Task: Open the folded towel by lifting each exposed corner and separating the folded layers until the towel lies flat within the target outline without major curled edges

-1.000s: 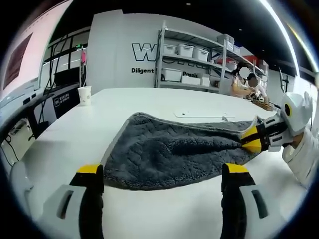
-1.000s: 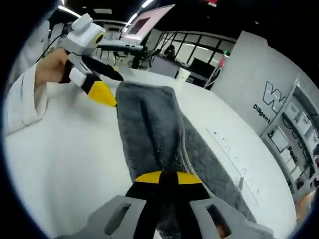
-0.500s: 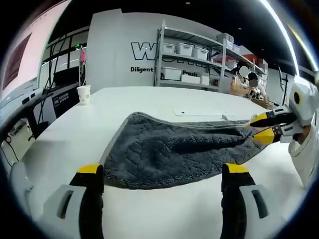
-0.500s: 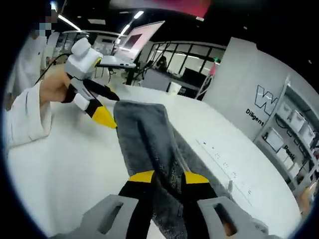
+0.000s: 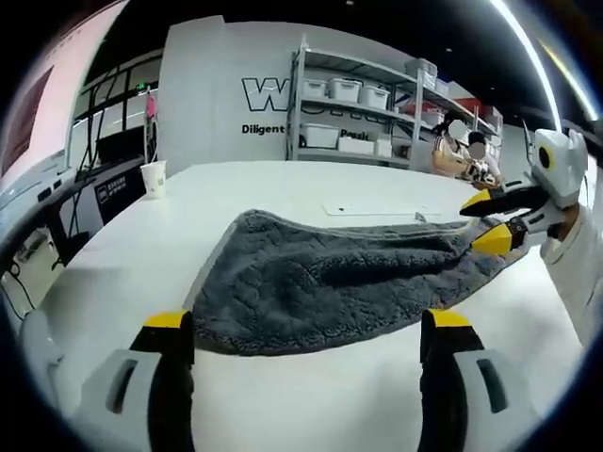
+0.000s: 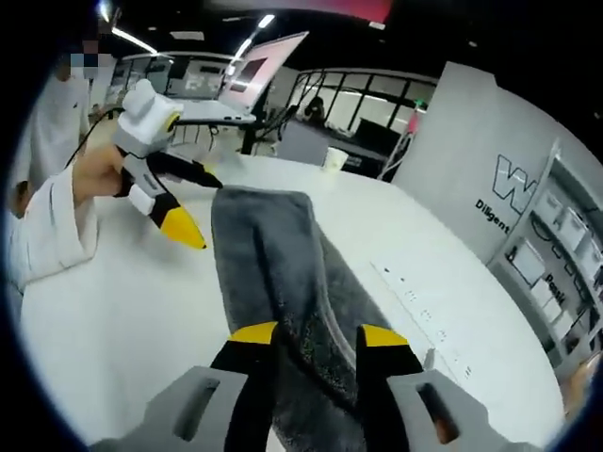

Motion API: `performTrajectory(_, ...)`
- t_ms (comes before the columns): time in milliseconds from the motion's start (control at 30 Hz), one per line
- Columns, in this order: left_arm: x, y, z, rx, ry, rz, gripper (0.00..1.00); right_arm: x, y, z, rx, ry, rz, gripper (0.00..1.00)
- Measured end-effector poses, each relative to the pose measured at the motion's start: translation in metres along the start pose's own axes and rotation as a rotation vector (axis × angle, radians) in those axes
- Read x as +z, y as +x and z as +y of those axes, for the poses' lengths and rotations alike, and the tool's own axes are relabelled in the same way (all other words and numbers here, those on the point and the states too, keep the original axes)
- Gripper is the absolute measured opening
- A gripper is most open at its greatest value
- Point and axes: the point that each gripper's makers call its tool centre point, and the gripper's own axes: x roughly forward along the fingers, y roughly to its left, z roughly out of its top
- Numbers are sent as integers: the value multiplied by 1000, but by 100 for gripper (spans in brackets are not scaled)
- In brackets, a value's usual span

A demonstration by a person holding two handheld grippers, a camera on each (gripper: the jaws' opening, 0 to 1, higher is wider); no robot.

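Observation:
A grey towel [image 5: 330, 282] lies folded into a long strip on the white table [image 5: 311, 184]. My left gripper [image 5: 306, 320] is open just short of the strip's near long edge, its jaws wide apart and holding nothing. At the strip's right end my right gripper [image 5: 483, 220] is open, its yellow tips one above the other around the towel's end. In the right gripper view the towel [image 6: 268, 240] runs away between the parted jaws of my right gripper [image 6: 317, 333]. The left gripper [image 6: 198, 205] sits beside the far left of the strip, held by a hand in a white sleeve.
A paper cup [image 5: 153, 177] stands at the table's far left edge. Thin marks [image 5: 377, 210] lie on the table behind the towel. Shelves with white bins [image 5: 358, 113] and seated people [image 5: 457, 155] are beyond the table. Bare table surrounds the towel.
My right gripper, shut on the towel's end a second ago, has opened and let go. The bunched fold has settled flatter. The left gripper stayed open and hardly moved.

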Motion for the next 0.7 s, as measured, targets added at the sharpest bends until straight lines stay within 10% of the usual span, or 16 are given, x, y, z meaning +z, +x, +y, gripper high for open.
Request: performTrajectory(700, -1, -3, 0, -2, -6, 5, 99, -16, 32, 0, 64, 13, 83, 0)
